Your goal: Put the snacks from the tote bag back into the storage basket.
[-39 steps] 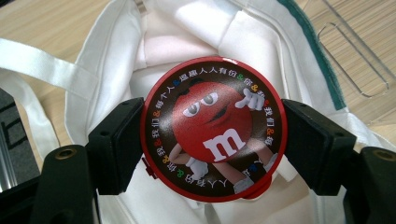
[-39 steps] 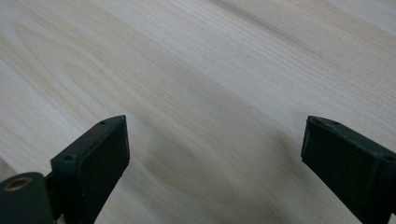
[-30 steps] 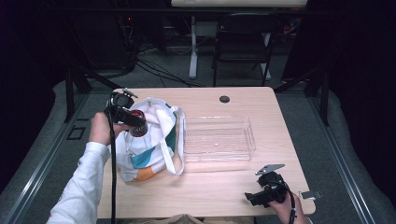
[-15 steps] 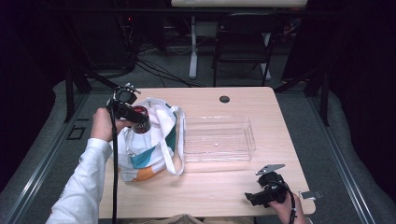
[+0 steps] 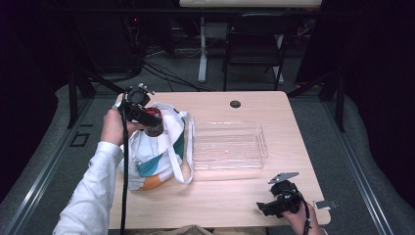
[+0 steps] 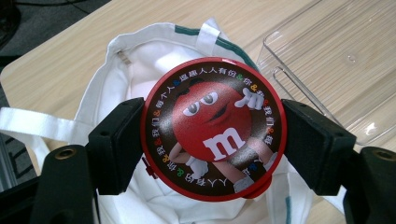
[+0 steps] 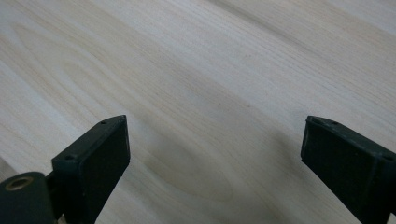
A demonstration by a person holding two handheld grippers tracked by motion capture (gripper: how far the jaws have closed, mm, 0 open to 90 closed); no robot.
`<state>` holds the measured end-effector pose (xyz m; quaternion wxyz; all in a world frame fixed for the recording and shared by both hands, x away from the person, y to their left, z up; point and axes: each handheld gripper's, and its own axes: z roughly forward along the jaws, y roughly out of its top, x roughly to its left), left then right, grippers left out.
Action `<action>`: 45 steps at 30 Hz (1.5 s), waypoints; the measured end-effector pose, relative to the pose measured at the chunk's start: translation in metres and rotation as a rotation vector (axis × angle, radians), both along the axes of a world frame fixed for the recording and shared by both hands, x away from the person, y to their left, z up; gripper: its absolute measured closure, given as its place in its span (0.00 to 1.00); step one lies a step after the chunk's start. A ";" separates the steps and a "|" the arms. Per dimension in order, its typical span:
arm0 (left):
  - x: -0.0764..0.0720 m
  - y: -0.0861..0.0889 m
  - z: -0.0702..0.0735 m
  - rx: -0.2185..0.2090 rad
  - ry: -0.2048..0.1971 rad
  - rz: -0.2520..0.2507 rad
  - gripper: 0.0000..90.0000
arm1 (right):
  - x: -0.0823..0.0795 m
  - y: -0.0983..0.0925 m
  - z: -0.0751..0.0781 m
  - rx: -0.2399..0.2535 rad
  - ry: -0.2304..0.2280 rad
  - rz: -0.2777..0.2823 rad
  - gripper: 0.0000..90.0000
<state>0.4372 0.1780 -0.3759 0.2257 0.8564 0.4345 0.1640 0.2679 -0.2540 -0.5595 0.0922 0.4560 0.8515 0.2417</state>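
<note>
The left claw [image 6: 212, 140] was clamped on a round red-rimmed tin with a red cartoon candy figure on its lid [image 6: 212, 128], holding it above the mouth of the white cloth tote bag [image 5: 161, 152]. The right claw [image 7: 215, 158] hung wide apart, gripping nothing, over the pale wooden bench [image 5: 235, 196], well apart from the clear plastic tray [image 5: 230, 147].
</note>
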 end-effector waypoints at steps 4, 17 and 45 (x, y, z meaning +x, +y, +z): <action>0.001 -0.006 0.002 0.004 -0.002 -0.014 0.29 | 0.000 -0.001 0.000 -0.010 0.000 -0.002 0.09; 0.001 -0.026 0.007 0.006 -0.013 -0.056 0.29 | 0.000 -0.001 0.000 -0.015 -0.001 0.003 0.09; 0.001 -0.068 0.003 -0.011 -0.010 -0.152 0.29 | 0.000 -0.001 0.000 -0.018 -0.005 0.004 0.09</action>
